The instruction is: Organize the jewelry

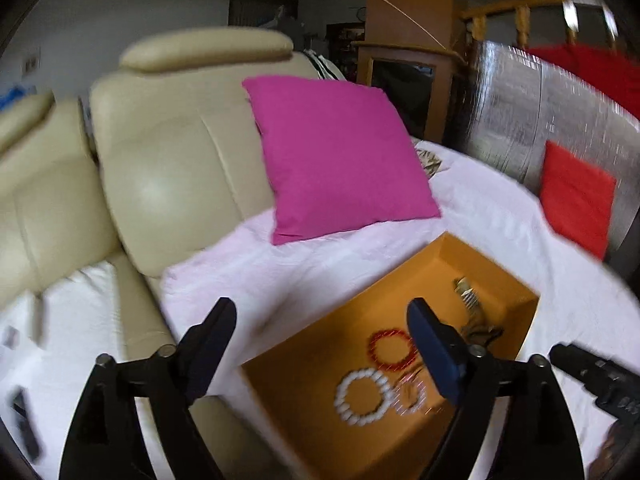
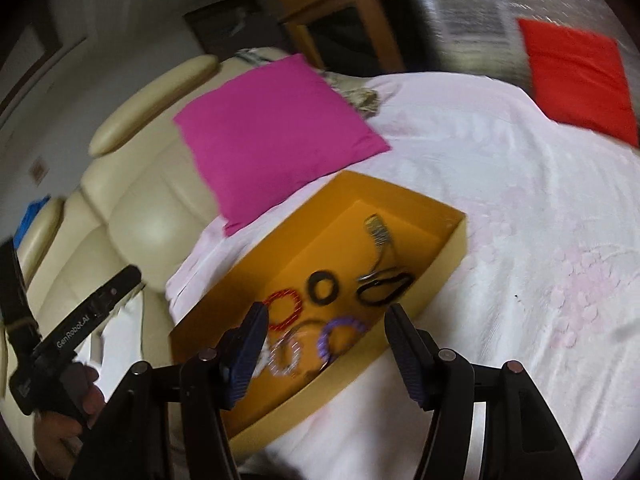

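Observation:
An orange box (image 1: 400, 276) (image 2: 248, 264) lies on a pale pink sheet. In it lie a red bead bracelet (image 1: 390, 350) (image 2: 285, 307), a white bead bracelet (image 1: 363, 397), a pinkish clear bracelet (image 1: 412, 398) (image 2: 285, 354), a purple bracelet (image 2: 340, 338), a black ring (image 2: 322, 286), a black band (image 2: 384, 290) and a gold chain piece (image 1: 468, 292) (image 2: 377, 229). My left gripper (image 1: 322, 354) is open and empty above the box's left edge. My right gripper (image 2: 326, 344) is open and empty above the box's near end. The left tool (image 2: 76, 328) shows in the right wrist view.
A magenta cushion (image 1: 336, 152) (image 2: 272, 136) leans behind the box. A cream leather sofa (image 1: 168, 152) (image 2: 132, 208) is on the left. A red cushion (image 1: 576, 196) (image 2: 580, 72) lies far right. The pink sheet (image 2: 520, 220) spreads to the right.

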`<state>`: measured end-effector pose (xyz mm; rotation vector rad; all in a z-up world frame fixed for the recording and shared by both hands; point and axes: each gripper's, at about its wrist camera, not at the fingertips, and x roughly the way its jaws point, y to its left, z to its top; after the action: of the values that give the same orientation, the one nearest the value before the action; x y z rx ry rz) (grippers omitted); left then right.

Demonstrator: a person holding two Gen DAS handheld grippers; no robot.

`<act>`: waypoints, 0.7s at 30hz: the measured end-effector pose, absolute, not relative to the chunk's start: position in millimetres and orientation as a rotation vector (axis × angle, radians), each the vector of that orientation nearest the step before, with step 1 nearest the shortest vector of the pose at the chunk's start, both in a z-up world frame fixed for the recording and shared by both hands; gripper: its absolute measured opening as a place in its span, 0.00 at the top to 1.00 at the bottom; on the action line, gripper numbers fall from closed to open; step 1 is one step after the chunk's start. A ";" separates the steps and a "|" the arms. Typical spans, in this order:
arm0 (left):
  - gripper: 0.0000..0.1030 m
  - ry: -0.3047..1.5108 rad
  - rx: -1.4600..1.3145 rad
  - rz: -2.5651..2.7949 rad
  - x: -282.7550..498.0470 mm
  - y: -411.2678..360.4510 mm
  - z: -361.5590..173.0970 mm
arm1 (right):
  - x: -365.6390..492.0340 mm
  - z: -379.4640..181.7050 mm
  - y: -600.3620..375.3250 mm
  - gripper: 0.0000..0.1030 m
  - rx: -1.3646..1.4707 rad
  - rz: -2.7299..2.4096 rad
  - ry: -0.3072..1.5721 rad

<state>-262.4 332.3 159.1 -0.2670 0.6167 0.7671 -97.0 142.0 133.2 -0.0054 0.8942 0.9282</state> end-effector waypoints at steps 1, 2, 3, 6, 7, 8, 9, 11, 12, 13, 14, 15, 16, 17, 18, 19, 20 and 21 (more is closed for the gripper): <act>0.14 0.635 -0.229 0.785 -265.3 323.4 163.0 | -105.6 139.6 142.0 0.37 -0.022 0.948 0.891; 0.14 0.649 -0.210 0.803 -268.0 315.7 165.7 | -114.9 146.0 142.3 0.37 -0.046 0.957 0.884; 0.14 0.664 -0.206 0.817 -271.5 311.2 166.9 | -122.3 149.8 142.4 0.37 -0.069 0.955 0.880; 0.14 0.709 -0.199 0.821 -280.1 297.1 164.8 | -140.8 154.9 143.4 0.37 -0.159 0.934 0.888; 0.14 0.718 -0.197 0.818 -283.6 292.9 163.2 | -145.7 154.6 143.3 0.37 -0.189 0.928 0.889; 0.14 0.728 -0.198 0.815 -287.1 288.4 162.3 | -150.4 154.4 142.1 0.37 -0.214 0.921 0.884; 0.14 0.734 -0.198 0.812 -290.9 284.7 160.9 | -154.1 154.3 140.6 0.37 -0.234 0.914 0.875; 0.14 0.716 -0.181 0.833 -299.8 277.1 162.0 | -160.6 154.8 138.7 0.37 -0.263 0.902 0.858; 0.14 0.695 -0.167 0.847 -304.6 272.7 163.2 | -163.6 155.5 137.6 0.37 -0.269 0.899 0.855; 0.14 0.679 -0.159 0.854 -309.0 268.7 164.1 | -165.9 156.5 137.0 0.37 -0.273 0.895 0.849; 0.14 0.671 -0.156 0.861 -312.1 265.8 165.2 | -166.8 157.7 135.7 0.37 -0.278 0.890 0.843; 0.14 0.675 -0.163 0.864 -313.7 264.6 165.2 | -168.7 159.0 135.3 0.37 -0.287 0.879 0.834; 0.14 0.684 -0.174 0.860 -314.0 265.0 164.7 | -171.2 160.4 135.1 0.37 -0.295 0.869 0.826; 0.14 0.690 -0.187 0.859 -314.0 266.2 164.2 | -172.8 161.9 135.1 0.37 -0.298 0.865 0.820; 0.14 0.686 -0.190 0.867 -314.3 266.2 164.5 | -174.5 163.2 134.3 0.37 -0.297 0.861 0.813; 0.14 0.677 -0.186 0.881 -315.2 266.2 164.9 | -176.7 164.6 133.8 0.37 -0.296 0.855 0.802; 0.14 0.669 -0.183 0.896 -316.1 266.5 165.2 | -179.2 166.0 134.1 0.37 -0.297 0.847 0.793; 0.14 0.666 -0.184 0.902 -317.1 267.1 165.4 | -180.8 166.7 134.2 0.37 -0.299 0.839 0.786</act>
<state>-317.1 267.1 165.4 -0.1843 0.6664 0.9021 -180.8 134.2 166.7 -0.2987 0.7856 0.8386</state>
